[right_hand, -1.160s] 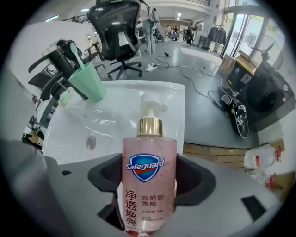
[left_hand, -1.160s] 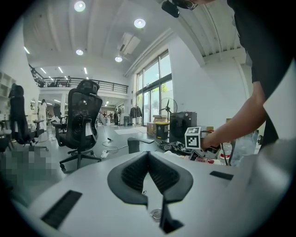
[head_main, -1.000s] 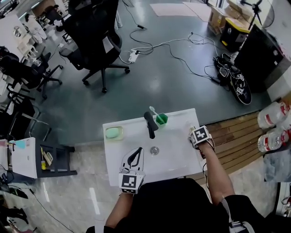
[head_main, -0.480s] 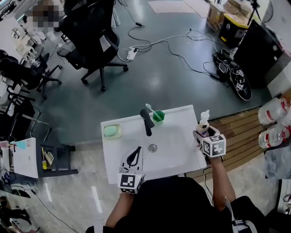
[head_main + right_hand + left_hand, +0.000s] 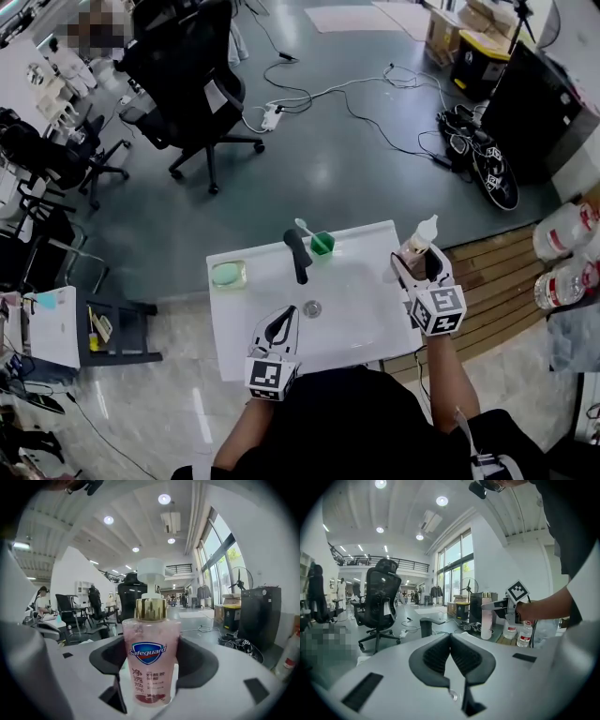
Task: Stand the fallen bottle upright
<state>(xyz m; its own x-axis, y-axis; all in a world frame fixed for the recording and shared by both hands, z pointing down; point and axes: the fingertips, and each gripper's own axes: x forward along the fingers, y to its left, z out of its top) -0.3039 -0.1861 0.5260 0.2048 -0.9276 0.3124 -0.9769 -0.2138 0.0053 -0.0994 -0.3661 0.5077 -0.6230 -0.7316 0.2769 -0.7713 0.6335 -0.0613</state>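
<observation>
Grips bottle (image 5: pixel 151 653) upright in right gripper (image 5: pixel 413 269) over sink's (image 5: pixel 361 323) right edge for standing; left gripper (image 5: pixel 277 324) clenched empty at sink's front.

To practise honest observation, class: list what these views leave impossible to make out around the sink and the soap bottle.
Head view: whether the soap bottle touches the sink; the right claw covers its base.
Head view: what stands in the green cup; too small.
Head view: what lies in the soap dish; too small.
Left gripper view: the sink basin; the shut left claw blocks it.
</observation>
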